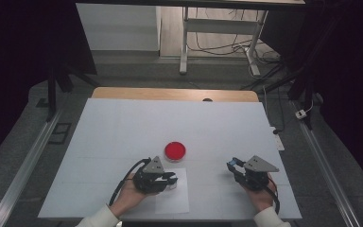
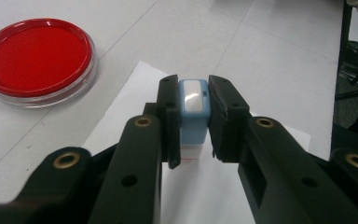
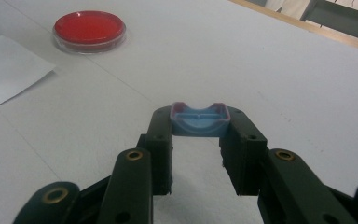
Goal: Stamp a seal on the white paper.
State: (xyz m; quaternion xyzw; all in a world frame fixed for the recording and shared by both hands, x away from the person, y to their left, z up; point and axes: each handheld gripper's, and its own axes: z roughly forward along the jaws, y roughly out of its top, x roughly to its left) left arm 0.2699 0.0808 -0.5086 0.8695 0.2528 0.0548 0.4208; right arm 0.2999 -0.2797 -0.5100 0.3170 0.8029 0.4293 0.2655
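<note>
My left gripper (image 1: 171, 180) is shut on a small light-blue stamp (image 2: 194, 116) with a white label on top. It holds the stamp upright over a white paper sheet (image 2: 223, 191), where a thin red mark (image 2: 191, 159) shows just under the stamp. My right gripper (image 1: 233, 166) hovers low over the table to the right, shut on a shallow blue cap (image 3: 199, 122) with a reddish rim, open side up. A round red ink pad in a clear dish (image 1: 175, 150) sits just beyond the paper (image 1: 174, 197); the dish (image 2: 35, 56) lies to the stamp's upper left.
The table (image 1: 123, 127) has a white cover and a wooden far edge. From the right gripper view, the red dish (image 3: 89, 26) and the paper's corner (image 3: 9, 70) lie far to the left. Table legs and cables stand on the floor beyond.
</note>
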